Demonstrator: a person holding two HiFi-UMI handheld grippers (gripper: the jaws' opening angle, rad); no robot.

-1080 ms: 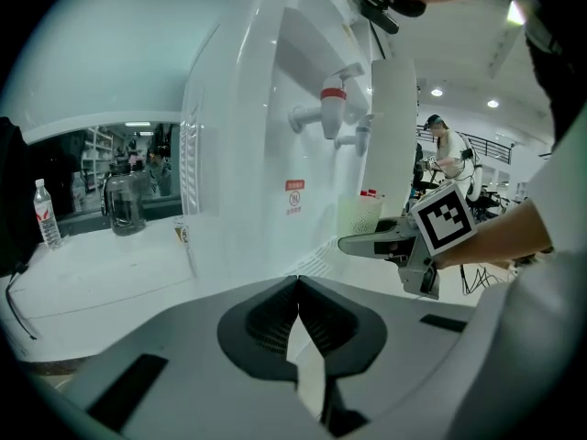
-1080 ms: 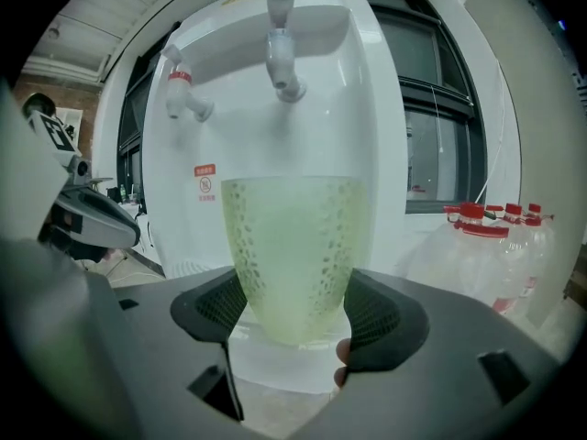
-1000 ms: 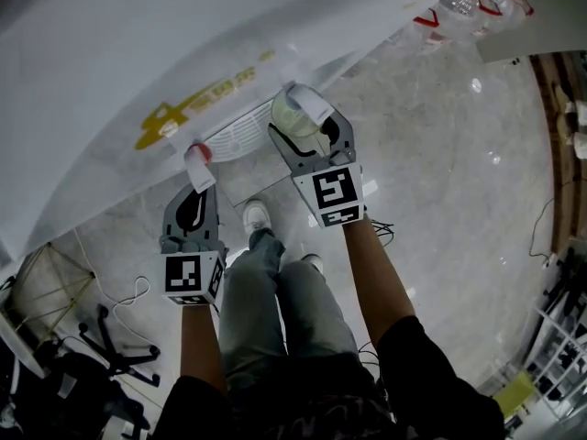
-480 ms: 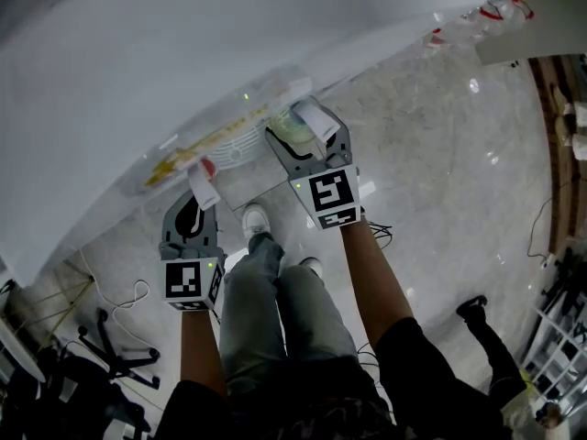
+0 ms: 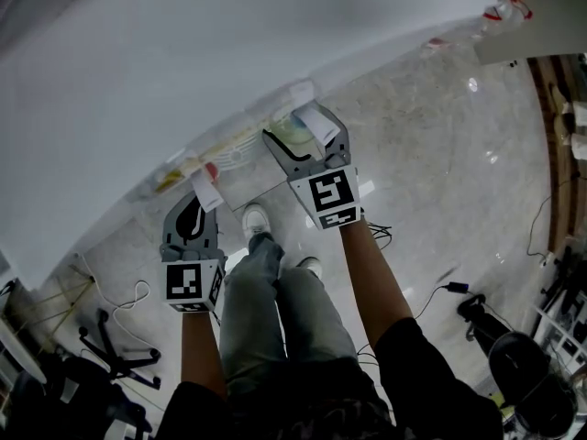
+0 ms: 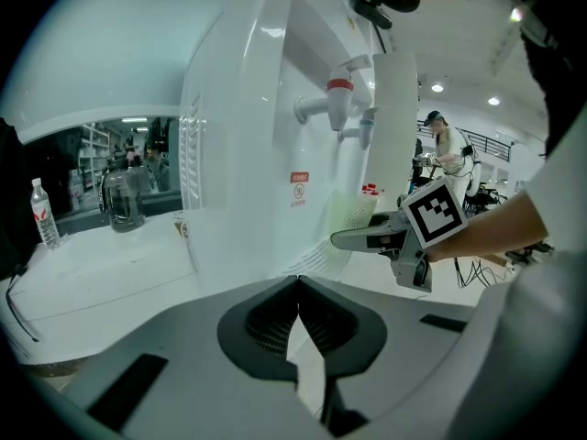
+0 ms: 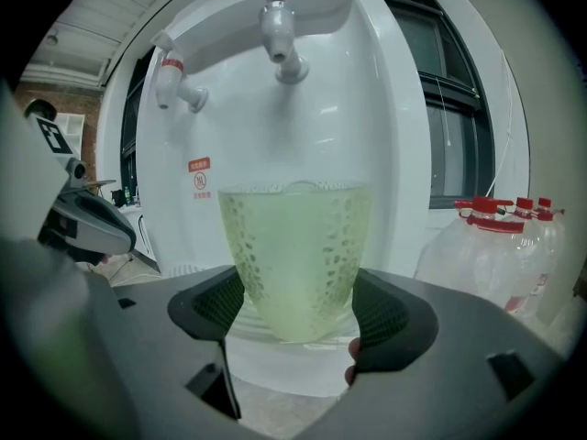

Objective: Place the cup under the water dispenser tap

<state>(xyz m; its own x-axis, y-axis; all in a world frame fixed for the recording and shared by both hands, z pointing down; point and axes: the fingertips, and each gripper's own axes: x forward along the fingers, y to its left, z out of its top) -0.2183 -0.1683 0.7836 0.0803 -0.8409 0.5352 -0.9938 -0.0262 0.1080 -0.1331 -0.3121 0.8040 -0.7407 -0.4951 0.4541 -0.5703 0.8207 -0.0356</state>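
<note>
A pale green translucent cup (image 7: pixel 293 255) stands on the white drip tray (image 7: pixel 275 365) of the water dispenser, right below the middle tap (image 7: pixel 280 35). A red-handled tap (image 7: pixel 174 85) is to its left. My right gripper (image 7: pixel 298 305) has the cup between its pads; both pads still touch its sides while the jaws are opening. In the head view the cup (image 5: pixel 290 136) sits in the right gripper (image 5: pixel 295 126) at the dispenser's front. My left gripper (image 5: pixel 193 204) is shut and empty, lower left of the taps. The left gripper view shows its pads together (image 6: pixel 295 287).
Large water bottles with red caps (image 7: pixel 500 246) stand right of the dispenser. A glass jar (image 6: pixel 119 200) and a small bottle (image 6: pixel 41 214) sit on a counter at the left. An office chair (image 5: pixel 523 374) and cables lie on the floor.
The head view has tilted, so the dispenser's top hides more of the taps. The right gripper with the cup sits slightly further under it. The left gripper has stayed put.
</note>
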